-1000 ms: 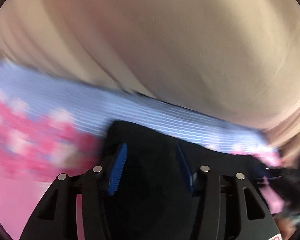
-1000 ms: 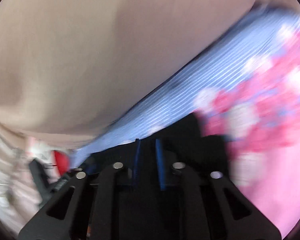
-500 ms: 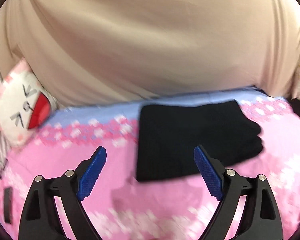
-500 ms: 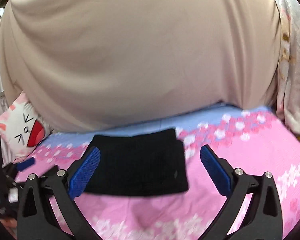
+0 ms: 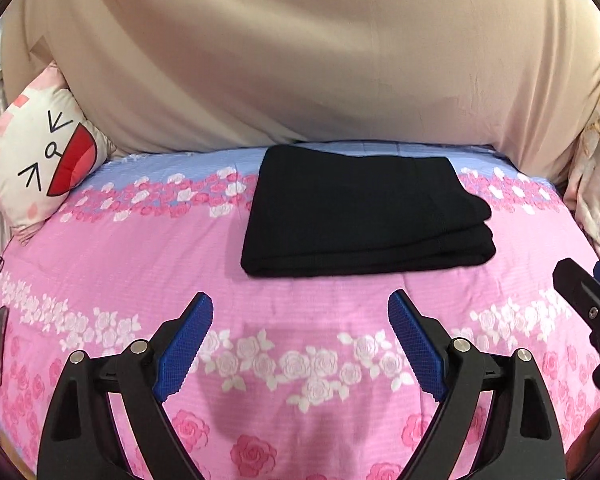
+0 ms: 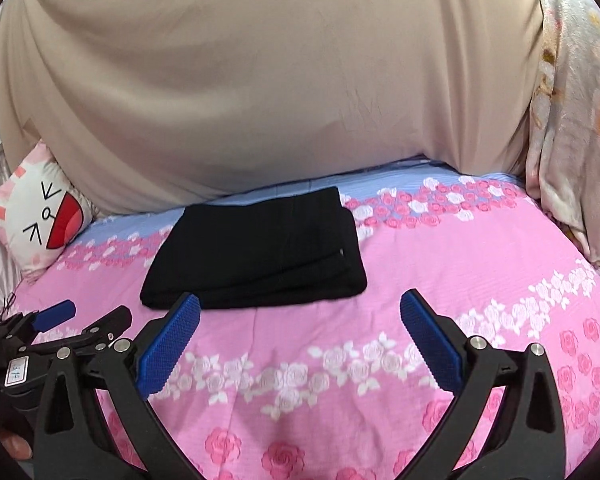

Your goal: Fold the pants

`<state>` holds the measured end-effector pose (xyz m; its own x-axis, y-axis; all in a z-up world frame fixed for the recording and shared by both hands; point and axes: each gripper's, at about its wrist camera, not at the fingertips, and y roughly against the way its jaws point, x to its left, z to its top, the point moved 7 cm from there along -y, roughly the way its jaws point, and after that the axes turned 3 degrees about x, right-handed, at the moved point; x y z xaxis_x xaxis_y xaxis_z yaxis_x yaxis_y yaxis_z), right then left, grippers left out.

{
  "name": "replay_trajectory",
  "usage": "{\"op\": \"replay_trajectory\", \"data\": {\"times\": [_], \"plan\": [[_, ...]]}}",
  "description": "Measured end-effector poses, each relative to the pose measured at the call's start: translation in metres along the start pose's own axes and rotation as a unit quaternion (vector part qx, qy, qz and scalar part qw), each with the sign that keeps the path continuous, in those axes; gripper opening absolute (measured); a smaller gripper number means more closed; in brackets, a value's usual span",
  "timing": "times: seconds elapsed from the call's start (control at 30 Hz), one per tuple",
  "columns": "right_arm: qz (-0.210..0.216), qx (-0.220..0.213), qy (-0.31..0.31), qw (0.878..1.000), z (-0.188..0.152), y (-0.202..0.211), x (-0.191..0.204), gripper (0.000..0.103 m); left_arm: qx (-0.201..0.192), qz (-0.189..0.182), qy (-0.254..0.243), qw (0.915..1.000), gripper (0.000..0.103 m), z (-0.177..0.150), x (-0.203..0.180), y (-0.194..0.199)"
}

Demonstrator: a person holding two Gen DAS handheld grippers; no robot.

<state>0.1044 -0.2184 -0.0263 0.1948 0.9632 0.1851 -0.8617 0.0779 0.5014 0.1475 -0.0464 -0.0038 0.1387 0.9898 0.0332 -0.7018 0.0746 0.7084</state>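
Both grippers were spread wide and held nothing.

Left wrist view: the left gripper stood at the bottom centre of the frame, its blue pads far apart over the pink floral bedspread. The folded black pants lay just above centre, a little to the right of the gap between the pads and clear of them. Their long axis ran left to right across the frame, with the stacked fold edges showing at the right end. A finger of the right gripper entered at the right edge, level with the lower edge of the pants. A cat-face pillow sat at the upper left against the beige sheet.

Right wrist view: the right gripper was also at the bottom centre, equally spread. The pants lay above and left of its gap, with its left pad just below their near edge. The left gripper showed at the lower left.

Judging by this, the right gripper was the nearer one, and the pants already looked folded into a compact rectangle, so any coming move would be a reach forward and up-frame.
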Motion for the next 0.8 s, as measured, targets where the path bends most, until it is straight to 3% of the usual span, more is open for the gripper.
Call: {"op": "replay_trajectory", "data": {"times": [0.8], "plan": [[-0.01,-0.003,0.007,1.0,-0.003,0.009,-0.001,0.098,0.007,0.009,-0.017,0.9998,0.087,-0.011,-0.01,0.002]]}}
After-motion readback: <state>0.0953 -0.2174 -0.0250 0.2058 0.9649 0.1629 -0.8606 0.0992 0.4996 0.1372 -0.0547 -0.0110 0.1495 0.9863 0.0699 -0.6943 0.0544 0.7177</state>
